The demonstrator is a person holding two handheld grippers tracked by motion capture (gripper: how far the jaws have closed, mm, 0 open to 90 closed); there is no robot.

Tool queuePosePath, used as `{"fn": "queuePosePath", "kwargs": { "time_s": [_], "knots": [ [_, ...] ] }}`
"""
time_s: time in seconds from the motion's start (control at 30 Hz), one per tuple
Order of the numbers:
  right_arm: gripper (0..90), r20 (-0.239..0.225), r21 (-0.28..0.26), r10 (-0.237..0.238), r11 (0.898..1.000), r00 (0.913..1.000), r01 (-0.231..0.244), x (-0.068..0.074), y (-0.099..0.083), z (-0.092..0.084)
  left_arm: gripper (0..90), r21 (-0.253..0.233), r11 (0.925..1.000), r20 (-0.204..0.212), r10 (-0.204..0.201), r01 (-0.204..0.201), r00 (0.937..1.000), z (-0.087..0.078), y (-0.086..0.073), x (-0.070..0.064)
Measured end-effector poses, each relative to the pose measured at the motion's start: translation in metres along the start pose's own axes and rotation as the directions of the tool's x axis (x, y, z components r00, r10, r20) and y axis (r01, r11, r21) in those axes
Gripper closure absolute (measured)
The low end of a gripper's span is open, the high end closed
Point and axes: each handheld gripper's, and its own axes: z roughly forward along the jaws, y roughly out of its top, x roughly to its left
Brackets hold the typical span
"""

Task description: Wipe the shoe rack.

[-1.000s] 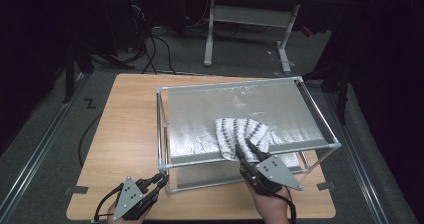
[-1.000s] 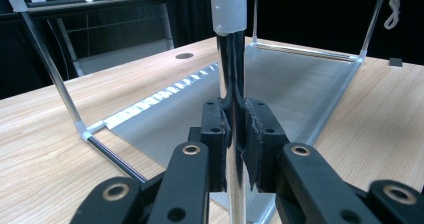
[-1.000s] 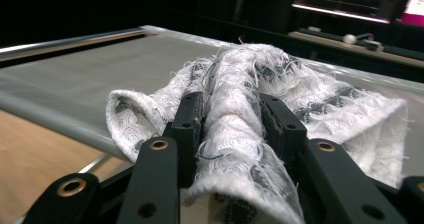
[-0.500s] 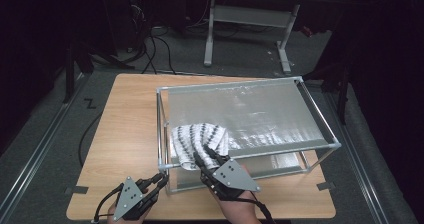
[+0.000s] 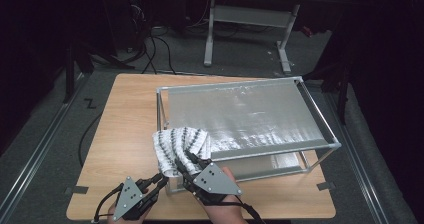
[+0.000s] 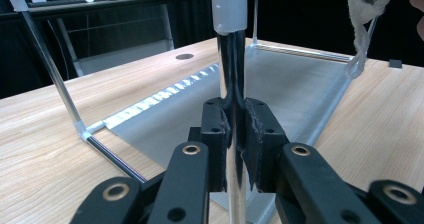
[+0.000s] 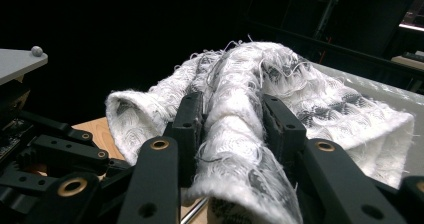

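A white cloth with grey stripes (image 5: pixel 179 143) hangs over the front left corner of a metal frame (image 5: pixel 320 118) topped with a silvery sheet. My right gripper (image 5: pixel 183 160) is shut on a bunched fold of this cloth (image 7: pixel 240 89), which its jaws (image 7: pixel 232 121) squeeze from both sides. My left gripper (image 5: pixel 160 180) sits low at the frame's front left corner. It is shut on the frame's upright corner post (image 6: pixel 231 59), held between its pads (image 6: pixel 235 134). In the left gripper view an edge of the cloth (image 6: pixel 367 6) dangles at the top right.
The frame stands on a wooden table (image 5: pixel 125 119), with bare wood to its left and front. A lower silvery shelf (image 5: pixel 285 161) lies inside the frame. Black cables (image 5: pixel 150 54) and a second table's legs (image 5: pixel 210 34) are on the floor behind.
My right gripper has dragged the cloth leftward along the frame's front, from right of centre to the front left corner. The left gripper has stayed on the post.
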Motion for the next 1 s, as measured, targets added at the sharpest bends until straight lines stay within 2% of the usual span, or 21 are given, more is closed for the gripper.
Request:
{"fn": "queuePosePath", "kwargs": {
  "time_s": [0.3, 0.43, 0.47, 0.5, 0.53, 0.57, 0.6, 0.63, 0.67, 0.7, 0.73, 0.77, 0.8, 0.93, 0.97, 1.0],
  "knots": [
    [65.2, 0.041, 0.01, -0.01, 1.0, 0.9991, 0.01, -0.009, -0.002, -0.005, 80.2, -0.006, 0.9999, 0.011, -0.013, 0.013, 0.9999, 0.0, -0.001, 0.001],
    [65.2, 0.08, 0.019, -0.01, 1.0, 0.9967, 0.008, -0.02, -0.005, -0.011, 80.2, -0.005, 0.9999, 0.011, -0.014, 0.014, 0.9998, 0.0, -0.001, 0.001],
    [65.2, 0.107, 0.023, -0.007, 1.0, 0.9942, 0.005, -0.028, -0.007, -0.016, 80.2, -0.005, 0.9999, 0.013, -0.014, 0.014, 0.9998, 0.0, -0.001, 0.002],
    [65.2, 0.107, 0.023, -0.007, 1.0, 0.9942, 0.005, -0.028, -0.007, -0.016, 80.2, -0.005, 0.9999, 0.013, -0.014, 0.014, 0.9998, 0.0, -0.001, 0.002],
    [65.2, 0.138, 0.028, -0.004, 1.0, 0.9904, 0.001, -0.036, -0.009, -0.021, 80.2, -0.004, 0.9999, 0.016, -0.016, 0.016, 0.9997, 0.0, -0.001, 0.002],
    [65.2, 0.138, 0.028, -0.004, 1.0, 0.9904, 0.001, -0.036, -0.009, -0.021, 80.2, -0.004, 0.9999, 0.016, -0.016, 0.016, 0.9997, 0.0, -0.001, 0.002],
    [65.3, 0.167, 0.034, -0.005, 0.999, 0.9859, -0.001, -0.044, -0.012, -0.026, 80.2, -0.004, 0.9999, 0.015, -0.015, 0.015, 0.9998, 0.0, -0.001, 0.002],
    [65.3, 0.167, 0.034, -0.005, 0.999, 0.9859, -0.001, -0.044, -0.012, -0.026, 80.2, -0.004, 0.9999, 0.015, -0.015, 0.015, 0.9998, 0.0, -0.001, 0.002],
    [65.3, 0.201, 0.046, -0.011, 0.999, 0.9795, 0.002, -0.051, -0.015, -0.032, 80.2, -0.004, 0.9999, 0.014, -0.016, 0.016, 0.9998, 0.0, -0.001, 0.002],
    [65.3, 0.201, 0.046, -0.011, 0.999, 0.9795, 0.002, -0.051, -0.015, -0.032, 80.2, -0.004, 0.9999, 0.014, -0.016, 0.016, 0.9998, 0.0, -0.001, 0.002],
    [65.2, 0.229, 0.051, -0.011, 0.999, 0.9733, -0.001, -0.06, -0.018, -0.038, 80.2, -0.004, 0.9999, 0.013, -0.016, 0.016, 0.9998, 0.0, -0.001, 0.002],
    [65.2, 0.229, 0.051, -0.011, 0.999, 0.9733, -0.001, -0.06, -0.018, -0.038, 80.2, -0.004, 0.9999, 0.013, -0.016, 0.016, 0.9998, 0.0, -0.001, 0.002],
    [65.2, 0.244, 0.053, -0.011, 0.999, 0.9697, -0.002, -0.065, -0.02, -0.041, 80.2, -0.004, 0.9999, 0.013, -0.016, 0.016, 0.9998, 0.0, -0.001, 0.002],
    [65.2, 0.317, 0.066, -0.004, 0.998, 0.9486, -0.018, -0.091, -0.027, -0.059, 80.2, -0.004, 0.9998, 0.012, -0.017, 0.017, 0.9998, 0.0, -0.001, 0.001],
    [65.2, 0.317, 0.066, -0.004, 0.998, 0.9486, -0.018, -0.091, -0.027, -0.059, 80.2, -0.004, 0.9998, 0.012, -0.017, 0.017, 0.9998, 0.0, -0.001, 0.001],
    [65.2, 0.35, 0.069, 0.01, 0.997, 0.9366, -0.036, -0.103, -0.031, -0.067, 80.2, -0.004, 0.9998, 0.012, -0.017, 0.017, 0.9998, 0.0, -0.001, 0.001]
  ]
}}
